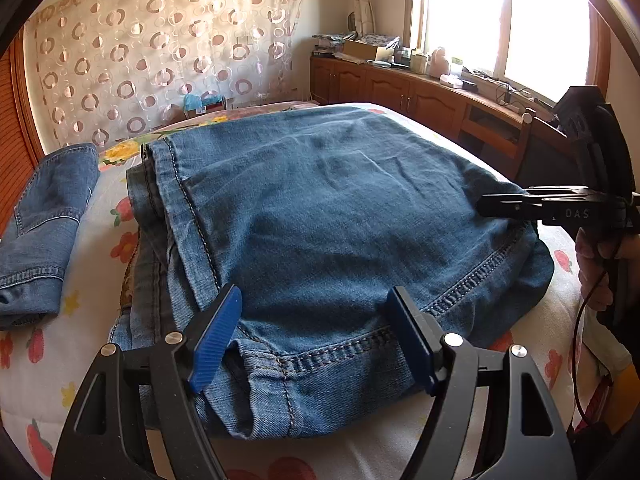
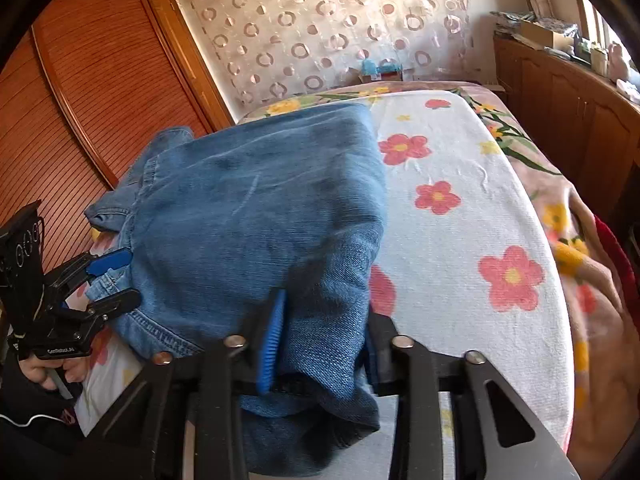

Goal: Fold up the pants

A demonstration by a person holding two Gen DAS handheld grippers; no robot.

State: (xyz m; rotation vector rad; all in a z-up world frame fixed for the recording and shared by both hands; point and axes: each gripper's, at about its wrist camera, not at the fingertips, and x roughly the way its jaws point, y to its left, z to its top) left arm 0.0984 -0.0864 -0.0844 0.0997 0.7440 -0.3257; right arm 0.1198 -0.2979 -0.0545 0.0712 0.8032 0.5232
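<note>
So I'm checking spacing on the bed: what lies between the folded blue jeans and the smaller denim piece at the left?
Only bare floral bedsheet separates the folded blue jeans from the smaller denim piece, in the left wrist view.

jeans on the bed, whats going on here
A person is folding a pair of blue jeans on a flowered bedspread, holding a two-finger tool in each hand. The right tool has a fold of denim between its fingers at the jeans' right edge. The left tool is open, its fingers straddling the near hem without pinching it. Another folded denim garment lies off to the left.
</note>
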